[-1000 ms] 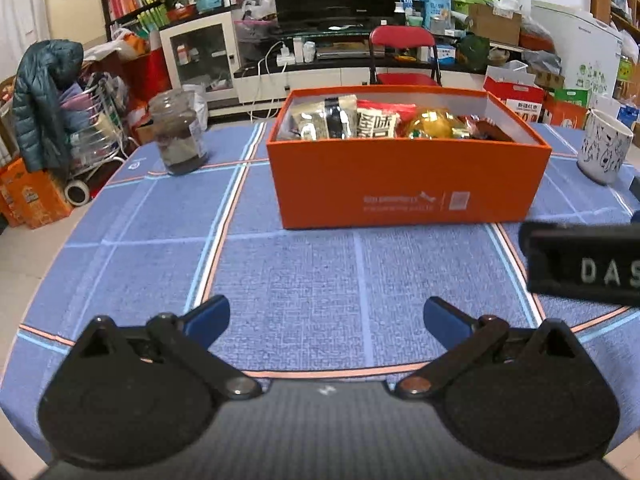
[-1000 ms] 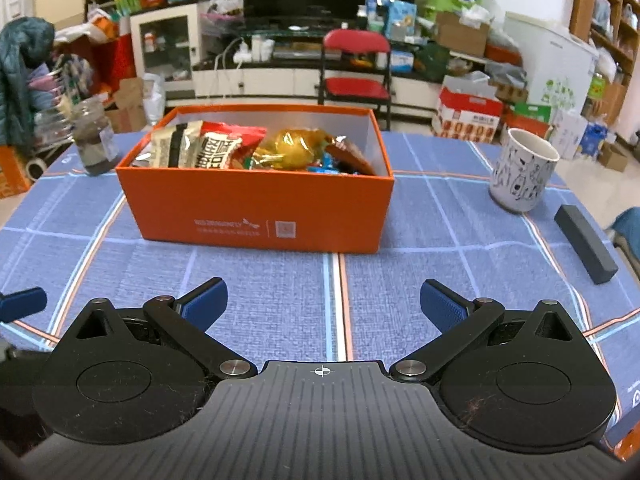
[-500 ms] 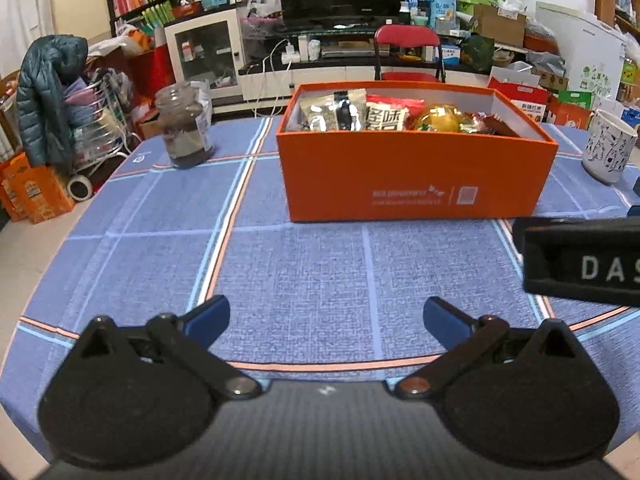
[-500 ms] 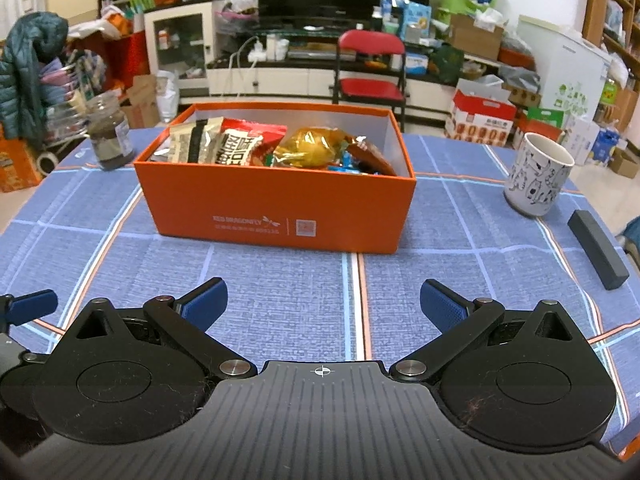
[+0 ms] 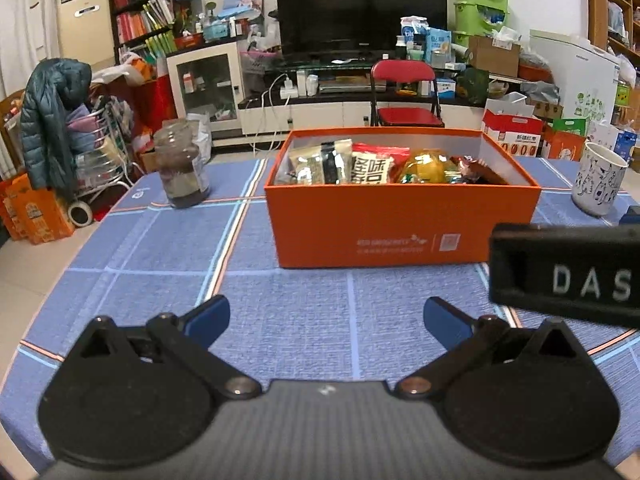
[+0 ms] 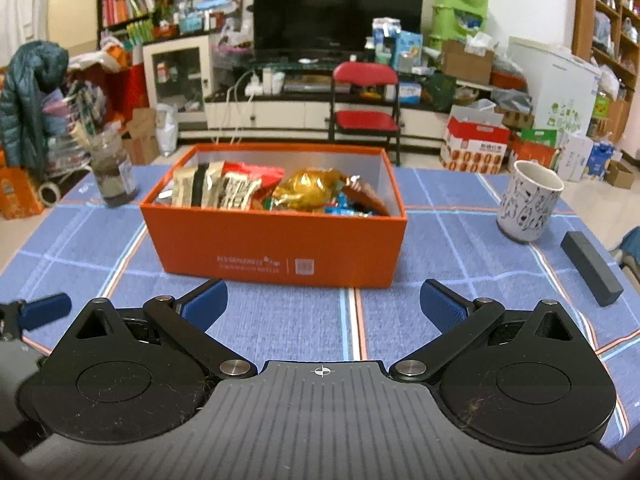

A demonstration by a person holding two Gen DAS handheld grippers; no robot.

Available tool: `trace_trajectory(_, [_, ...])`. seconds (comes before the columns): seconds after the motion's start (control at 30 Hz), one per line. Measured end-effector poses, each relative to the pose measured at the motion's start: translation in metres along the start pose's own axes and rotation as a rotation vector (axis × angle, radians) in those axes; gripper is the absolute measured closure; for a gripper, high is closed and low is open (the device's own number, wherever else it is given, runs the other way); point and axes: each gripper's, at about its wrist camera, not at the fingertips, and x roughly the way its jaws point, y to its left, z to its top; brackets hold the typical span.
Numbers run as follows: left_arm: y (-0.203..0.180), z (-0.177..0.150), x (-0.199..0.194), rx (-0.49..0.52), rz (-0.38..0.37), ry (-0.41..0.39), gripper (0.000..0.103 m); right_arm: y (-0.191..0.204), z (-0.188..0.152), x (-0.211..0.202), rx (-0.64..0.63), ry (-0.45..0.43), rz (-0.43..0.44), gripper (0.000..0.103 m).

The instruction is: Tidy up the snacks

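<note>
Right wrist view: right gripper (image 6: 323,310) and left gripper (image 5: 326,318) gape wide, empty, low over the cloth (image 6: 460,256). Beyond, snacks (image 6: 276,192) fill the box (image 6: 280,252). Crinkly bags could slip when pinched.

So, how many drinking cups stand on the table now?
1: a white patterned cup stands on the blue tablecloth, right of the orange box. Others could be hidden behind the box.

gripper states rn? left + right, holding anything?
Left gripper: open, holding nothing, over the blue tablecloth.
Right gripper: open, holding nothing, short of the orange box.
</note>
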Motion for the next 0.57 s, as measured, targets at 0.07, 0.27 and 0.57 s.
trace_trajectory(0.07, [-0.003,0.0,0.0,0.004,-0.007,0.001,0.001,0.0,0.001,0.0,0.004,-0.001,0.001,0.008])
trace_trajectory(0.27, [-0.008,-0.002,-0.001,0.01,-0.015,0.003,0.001,0.0,-0.001,0.001,0.001,0.002,0.006,0.008])
trace_trajectory(0.57, [-0.012,-0.005,-0.001,0.039,0.005,0.017,0.001,-0.001,-0.003,0.001,0.002,0.001,0.013,0.008])
